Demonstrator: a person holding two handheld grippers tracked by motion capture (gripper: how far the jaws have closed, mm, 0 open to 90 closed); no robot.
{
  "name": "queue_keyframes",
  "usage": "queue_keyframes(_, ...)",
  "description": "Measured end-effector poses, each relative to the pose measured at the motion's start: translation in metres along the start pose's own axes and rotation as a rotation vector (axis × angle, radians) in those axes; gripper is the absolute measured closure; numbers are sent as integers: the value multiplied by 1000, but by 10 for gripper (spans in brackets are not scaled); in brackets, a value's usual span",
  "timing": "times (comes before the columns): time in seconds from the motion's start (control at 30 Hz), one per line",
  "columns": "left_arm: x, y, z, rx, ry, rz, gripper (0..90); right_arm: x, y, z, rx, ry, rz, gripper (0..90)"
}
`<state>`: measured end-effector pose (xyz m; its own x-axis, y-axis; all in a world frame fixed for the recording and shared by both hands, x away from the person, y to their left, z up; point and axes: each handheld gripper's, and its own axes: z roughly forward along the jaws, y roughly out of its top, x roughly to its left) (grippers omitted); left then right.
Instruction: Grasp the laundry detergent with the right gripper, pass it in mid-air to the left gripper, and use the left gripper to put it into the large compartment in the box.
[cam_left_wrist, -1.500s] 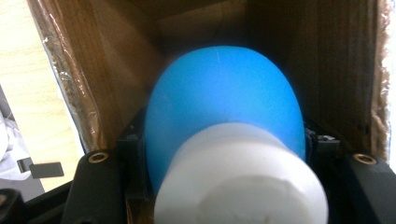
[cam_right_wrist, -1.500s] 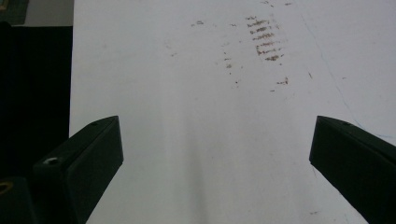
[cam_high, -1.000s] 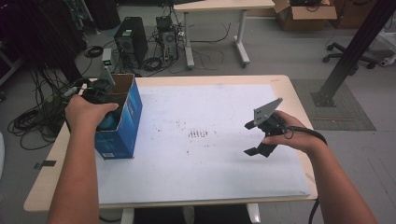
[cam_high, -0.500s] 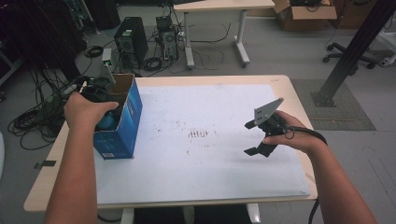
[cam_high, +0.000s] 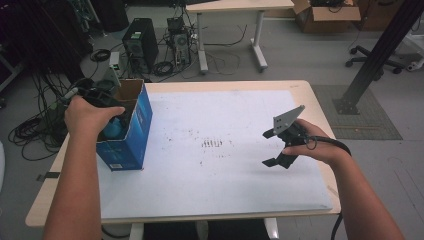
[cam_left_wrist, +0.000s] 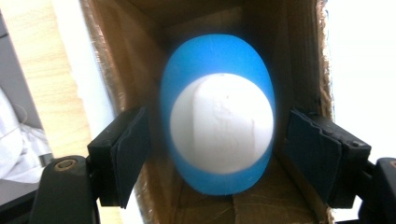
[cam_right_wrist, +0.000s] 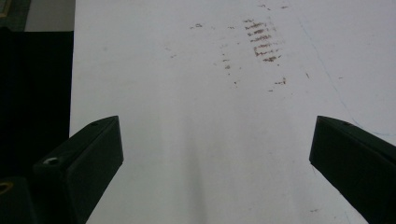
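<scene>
Cardboard box (cam_left_wrist: 299, 42) interior: blue-white egg (cam_left_wrist: 219, 130) long axis upright, left tool (cam_left_wrist: 219, 154) open astride

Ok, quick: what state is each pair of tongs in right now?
Left tongs: open, straddling the blue-and-white egg-shaped thing inside the box, not gripping.
Right tongs: open, empty, above the white sheet.

Both forearms are bare; the right tongs (cam_high: 272, 148) are black with 2 jaws, a grey 3-cornered plate and a black cable.

High view overhead; tongs cameras close, downward.
</scene>
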<state>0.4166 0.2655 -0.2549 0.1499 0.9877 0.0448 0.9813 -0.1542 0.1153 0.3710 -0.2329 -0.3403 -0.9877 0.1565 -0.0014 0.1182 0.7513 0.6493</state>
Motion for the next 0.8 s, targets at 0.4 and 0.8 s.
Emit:
queue_keyframes(0.4,-2,-3,-12,-29,5,4,185,2,1,-1,-5,-4,-5,27)
queue_keyframes(0.8,-11,-1,-22,-30,-3,41,175,6,-3,-3,-8,-6,-5,27)
